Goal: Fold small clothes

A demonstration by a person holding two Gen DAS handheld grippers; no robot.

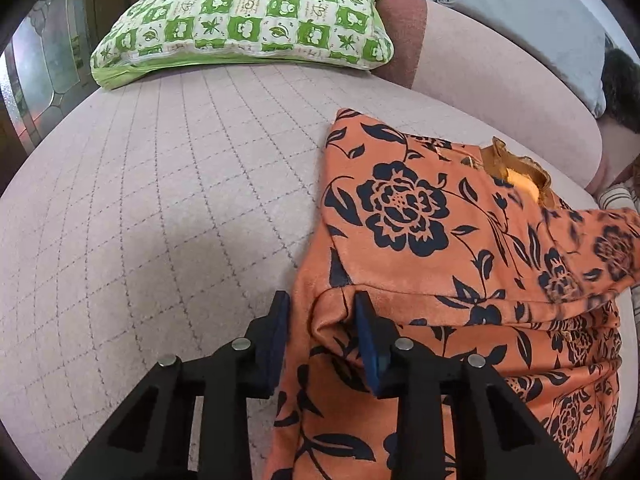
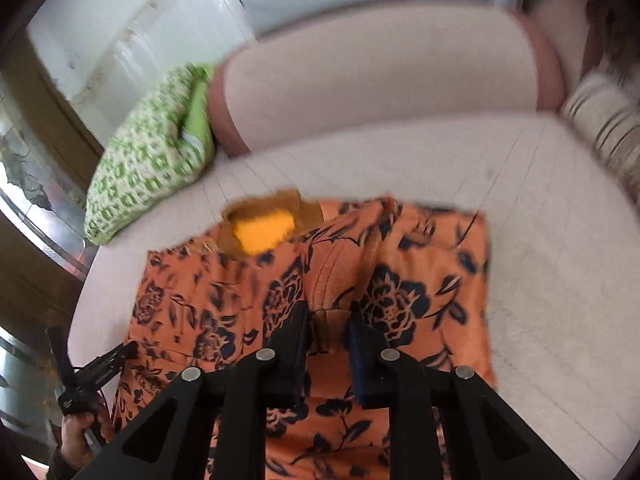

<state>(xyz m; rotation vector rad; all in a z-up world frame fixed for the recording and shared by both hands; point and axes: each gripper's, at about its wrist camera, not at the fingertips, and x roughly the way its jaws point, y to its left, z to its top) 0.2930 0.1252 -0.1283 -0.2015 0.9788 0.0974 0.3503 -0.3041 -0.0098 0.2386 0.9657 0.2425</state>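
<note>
An orange garment with dark blue flowers (image 1: pixel 420 216) lies on the pale quilted sofa seat (image 1: pixel 180 184), its left side folded inward. Its neck opening with a yellow lining (image 1: pixel 520 184) points to the backrest. My left gripper (image 1: pixel 320 312) has its jaws apart around the garment's folded left edge, with cloth between the blue pads. In the right wrist view the garment (image 2: pixel 400 300) shows blurred. My right gripper (image 2: pixel 328 320) holds a raised fold of the orange cloth between its pads. The left gripper also shows in the right wrist view (image 2: pixel 88 372), held by a hand at the lower left.
A green and white checked pillow (image 1: pixel 248 16) lies at the back left of the seat, also in the right wrist view (image 2: pixel 148 168). The pink backrest (image 1: pixel 500 72) runs behind, with a grey cushion (image 1: pixel 528 12) on top. A striped cushion (image 2: pixel 608 128) sits at the right.
</note>
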